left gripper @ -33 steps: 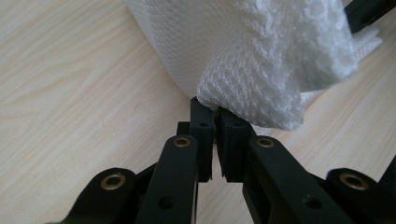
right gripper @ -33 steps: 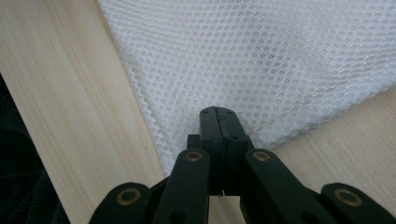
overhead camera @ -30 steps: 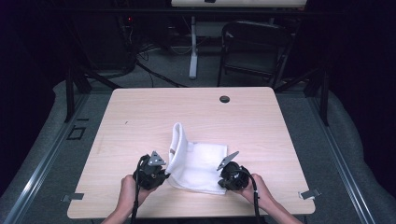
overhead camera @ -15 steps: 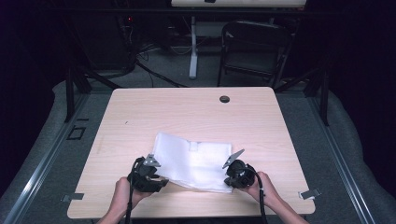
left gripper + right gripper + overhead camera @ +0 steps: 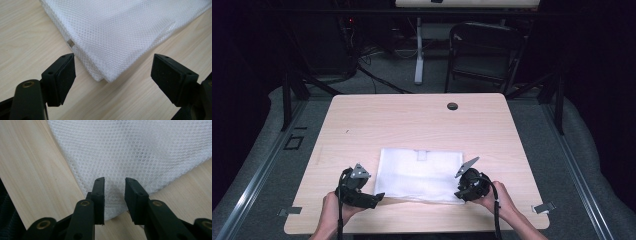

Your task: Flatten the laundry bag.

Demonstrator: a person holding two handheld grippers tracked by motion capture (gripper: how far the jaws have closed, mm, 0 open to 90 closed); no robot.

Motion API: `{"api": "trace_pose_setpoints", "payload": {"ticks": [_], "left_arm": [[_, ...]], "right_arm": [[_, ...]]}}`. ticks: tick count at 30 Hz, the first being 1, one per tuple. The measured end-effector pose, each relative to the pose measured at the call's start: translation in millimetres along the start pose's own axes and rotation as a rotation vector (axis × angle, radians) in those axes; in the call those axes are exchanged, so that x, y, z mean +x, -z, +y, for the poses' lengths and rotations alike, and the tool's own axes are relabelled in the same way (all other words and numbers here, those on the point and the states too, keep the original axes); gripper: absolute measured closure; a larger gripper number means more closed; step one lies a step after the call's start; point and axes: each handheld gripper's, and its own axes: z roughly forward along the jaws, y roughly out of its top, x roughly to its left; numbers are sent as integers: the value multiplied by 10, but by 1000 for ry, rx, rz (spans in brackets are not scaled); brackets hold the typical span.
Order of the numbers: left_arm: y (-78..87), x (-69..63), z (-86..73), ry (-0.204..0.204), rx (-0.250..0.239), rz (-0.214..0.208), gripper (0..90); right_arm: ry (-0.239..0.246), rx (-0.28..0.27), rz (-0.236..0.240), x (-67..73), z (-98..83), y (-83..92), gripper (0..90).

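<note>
A white mesh cloth (image 5: 422, 175) lies folded flat on the near half of the wooden table (image 5: 412, 125). My left gripper (image 5: 377, 197) sits at the cloth's near left corner. In the left gripper view its jaws have just been opening, and the gripper (image 5: 113, 65) stands wide open with the cloth corner (image 5: 110, 45) lying untouched between them. My right gripper (image 5: 460, 189) is at the near right corner. In the right gripper view its jaws have also just been opening, and the gripper (image 5: 114, 182) is a little apart over the mesh (image 5: 130, 150), the pads not pressing on it.
A black round grommet (image 5: 452, 106) sits near the table's far edge. A dark folding chair (image 5: 484, 55) and cables stand on the floor beyond the table. Metal brackets (image 5: 543, 207) lie on the floor by the table's near corners. Bare wood surrounds the cloth.
The cloth's raised flap has come down and now lies flat. Both grippers have opened and let go of it, and the left one has drawn back left off the corner.
</note>
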Motion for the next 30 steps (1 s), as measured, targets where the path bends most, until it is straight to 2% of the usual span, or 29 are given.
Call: {"api": "trace_pose_setpoints", "payload": {"ticks": [3, 6, 9, 12, 13, 16, 18, 19, 22, 25, 26, 30], "left_arm": [[35, -5, 20, -19, -36, 21, 185], [1, -55, 79, -51, -50, -1, 181], [-151, -133, 171, -101, -23, -36, 185], [-328, -210, 260, -161, 4, -93, 208], [-368, -229, 277, -175, 7, -92, 219], [-520, -276, 341, -217, 29, -125, 281], [-601, -287, 361, -231, 47, -150, 360], [-654, -294, 373, -237, 66, -174, 361], [-750, -320, 393, -259, 88, -201, 400], [-816, -337, 400, -279, 119, -219, 440], [-857, -348, 399, -284, 145, -227, 453], [-906, -358, 380, -291, 172, -240, 490]], "right_arm": [[8, -5, 4, 1, 15, 40, 606], [8, -40, 13, 29, 38, 57, 551], [19, -30, 25, 74, 73, 35, 509], [20, -26, 35, 121, 90, -17, 500], [27, -17, 28, 142, 99, -32, 496], [36, -18, 34, 184, 109, -81, 495], [50, 12, 22, 194, 125, -97, 502], [44, 5, 23, 200, 124, -116, 506], [53, 32, 12, 210, 120, -169, 555], [56, 33, -2, 204, 118, -170, 637], [52, 34, 3, 201, 114, -172, 650], [51, 33, -4, 181, 107, -168, 715]]}}
